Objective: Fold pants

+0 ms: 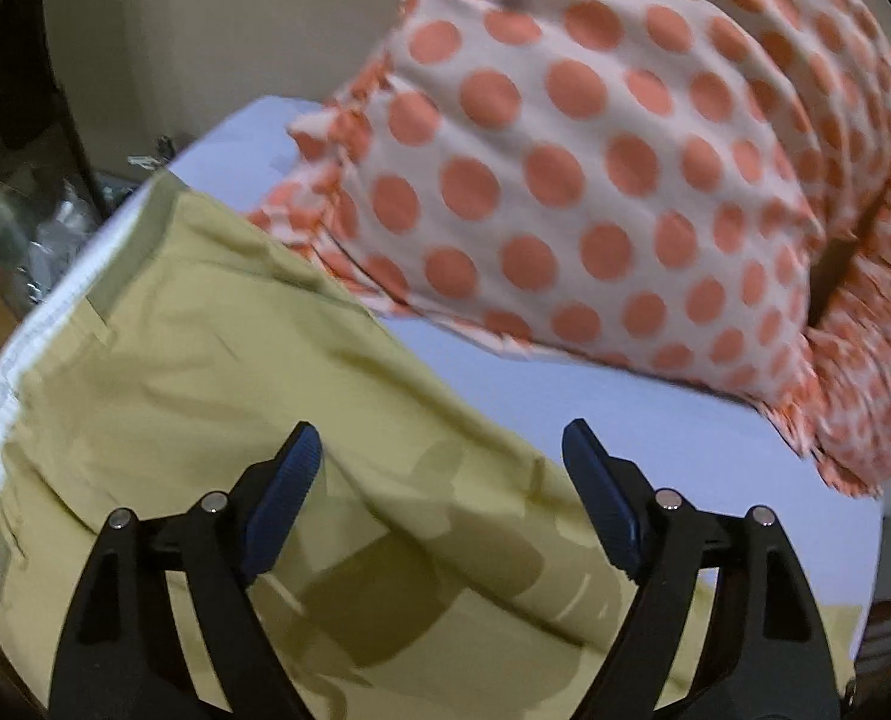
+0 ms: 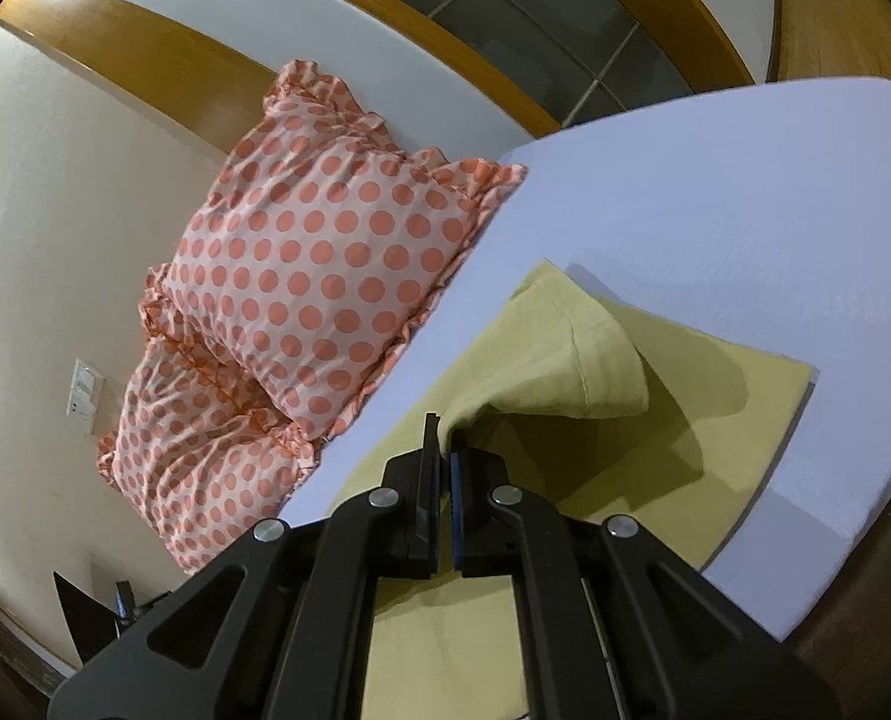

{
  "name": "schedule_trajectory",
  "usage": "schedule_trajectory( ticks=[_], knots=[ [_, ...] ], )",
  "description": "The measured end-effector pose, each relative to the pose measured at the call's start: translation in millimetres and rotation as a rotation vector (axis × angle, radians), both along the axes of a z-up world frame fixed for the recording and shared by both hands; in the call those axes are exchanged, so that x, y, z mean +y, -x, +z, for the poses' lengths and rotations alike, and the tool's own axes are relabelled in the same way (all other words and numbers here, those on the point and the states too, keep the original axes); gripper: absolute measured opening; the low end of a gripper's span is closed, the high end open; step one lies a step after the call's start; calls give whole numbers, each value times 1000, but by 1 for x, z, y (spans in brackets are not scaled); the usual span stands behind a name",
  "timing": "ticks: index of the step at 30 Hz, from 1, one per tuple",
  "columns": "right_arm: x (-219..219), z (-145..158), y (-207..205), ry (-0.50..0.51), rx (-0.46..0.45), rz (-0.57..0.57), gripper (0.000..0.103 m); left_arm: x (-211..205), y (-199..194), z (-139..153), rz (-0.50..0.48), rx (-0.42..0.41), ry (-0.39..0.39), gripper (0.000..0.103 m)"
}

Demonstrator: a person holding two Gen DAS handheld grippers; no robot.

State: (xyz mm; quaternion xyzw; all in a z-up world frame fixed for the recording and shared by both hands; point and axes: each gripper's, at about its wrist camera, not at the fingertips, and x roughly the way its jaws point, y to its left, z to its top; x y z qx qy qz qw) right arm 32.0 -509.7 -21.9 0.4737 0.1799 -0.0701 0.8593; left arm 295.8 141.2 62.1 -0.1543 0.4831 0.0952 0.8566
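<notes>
Right tool clenched on yellow-green cotton pants, pinch point hidden. Left tool released, above pants; left view blurred.

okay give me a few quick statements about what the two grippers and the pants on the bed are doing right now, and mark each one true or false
1. The right gripper is shut on a raised fold of the yellow-green pants. True.
2. The left gripper is clamped on the pants. False: its jaws stand wide apart above the fabric, holding nothing.
3. The pants lie on a pale lavender bed sheet. True.
4. The pillows have a striped cover. False: they are white with orange polka dots and ruffled edges.
5. The pants lie fully flat. False: the part in the right gripper is lifted off the rest.
</notes>
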Motion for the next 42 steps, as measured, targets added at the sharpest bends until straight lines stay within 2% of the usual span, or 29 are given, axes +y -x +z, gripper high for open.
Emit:
schedule_trajectory(
  ticks=[2, 4, 6, 10, 11, 12, 13, 14, 16, 18, 20, 23, 26, 29, 31, 33, 34, 36, 39, 42],
  knots=[
    [-2, -7, -2, -12, 13, -1, 3, -1, -13, -5, -1, 35, -21, 82],
    [-3, -10, -3, -19, 18, -1, 3, -3, -29, -23, -4, 138, -37, 81],
    [-4, -12, -4, -23, 21, 4, 3, -5, -39, -36, 4, 192, -80, 79],
    [-3, -12, -6, -18, 23, 10, 3, -14, -54, -52, 19, 240, -130, 77],
    [-3, -12, -6, -13, 25, 9, 3, -18, -56, -52, 20, 225, -147, 68],
    [-3, -13, -6, -12, 26, 9, 3, -21, -57, -50, 14, 211, -155, 65],
    [-4, -14, -6, -18, 24, 9, 3, -25, -57, -48, -5, 205, -155, 47],
    [-4, -13, -6, -18, 23, 11, 3, -27, -57, -47, -24, 195, -146, 24],
    [-4, -15, -6, -28, 16, 15, 3, -25, -51, -43, -20, 177, -121, 10],
    [-3, -13, -6, -28, 9, 22, 3, -14, -37, -38, -10, 125, -56, 5],
    [-2, -11, -5, -28, -2, 27, 3, -3, -18, -30, 2, 69, -3, 3],
    [-1, -7, -2, -23, -18, 28, 3, 9, 30, -1, 8, -77, 47, 2],
    [-2, -4, 3, -26, -27, 17, 3, 20, 75, 24, -8, -176, 106, 2],
    [-5, -3, 12, -21, -32, -2, 3, 31, 156, 47, -23, -311, 193, 2],
    [-9, -3, 18, -14, -28, -22, 3, 33, 206, 48, -19, -381, 202, 2],
    [-15, -5, 22, -10, -16, -42, 3, 36, 259, 35, 11, -406, 220, 2],
    [-17, -6, 23, -9, -9, -46, 3, 37, 272, 25, 22, -404, 239, 2],
    [-18, -9, 20, 1, 14, -49, 3, 43, 301, -7, 69, -357, 269, 3],
    [-15, -13, 15, 13, 42, -48, 3, 49, 323, -42, 124, -326, 312, 3],
    [-13, -12, 17, 25, 49, -49, 3, 46, 335, -46, 126, -363, 294, 3]
  ],
)
